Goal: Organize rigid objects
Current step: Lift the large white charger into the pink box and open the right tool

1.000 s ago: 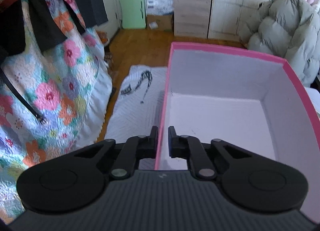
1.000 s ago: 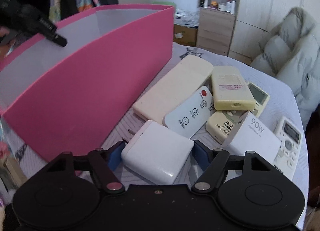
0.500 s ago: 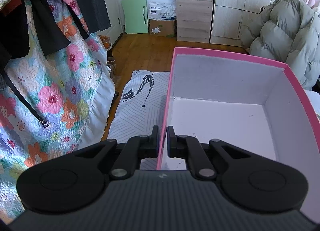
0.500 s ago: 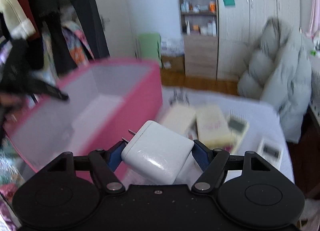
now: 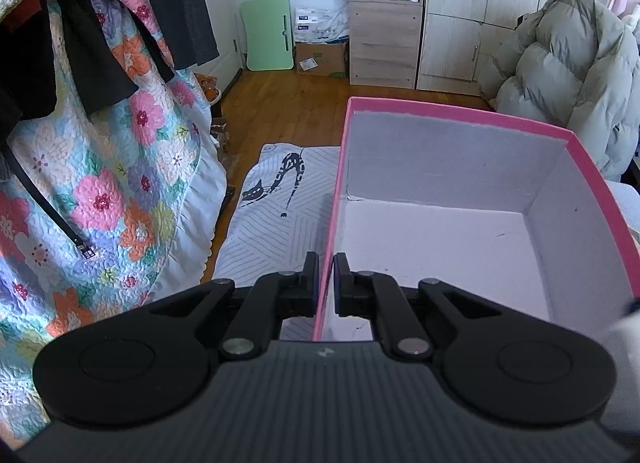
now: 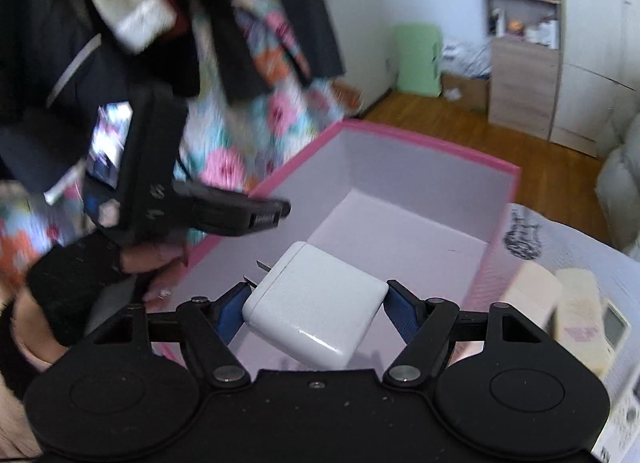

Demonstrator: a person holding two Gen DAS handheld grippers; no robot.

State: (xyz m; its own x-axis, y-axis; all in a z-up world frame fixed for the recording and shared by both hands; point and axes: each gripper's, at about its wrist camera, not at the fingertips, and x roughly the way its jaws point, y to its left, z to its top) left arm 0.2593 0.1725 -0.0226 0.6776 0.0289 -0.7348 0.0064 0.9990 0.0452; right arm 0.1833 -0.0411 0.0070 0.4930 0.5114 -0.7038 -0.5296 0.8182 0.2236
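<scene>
— Both grippers were busy. My right gripper (image 6: 316, 301) had its blue pads clamped on the white charger (image 6: 316, 311), hanging over the pink box (image 6: 424, 179), whose floor was bare.

— And the next move?

— Lowering and letting go, I judged. My left gripper (image 5: 326, 279) pinched the box's near wall, steadying it. Remotes (image 6: 576, 319) lay beyond, on the table.

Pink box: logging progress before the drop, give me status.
Left gripper shut on pink box wall. Right gripper shut on white charger, above the open box. Box floor bare, nothing in the way.
</scene>
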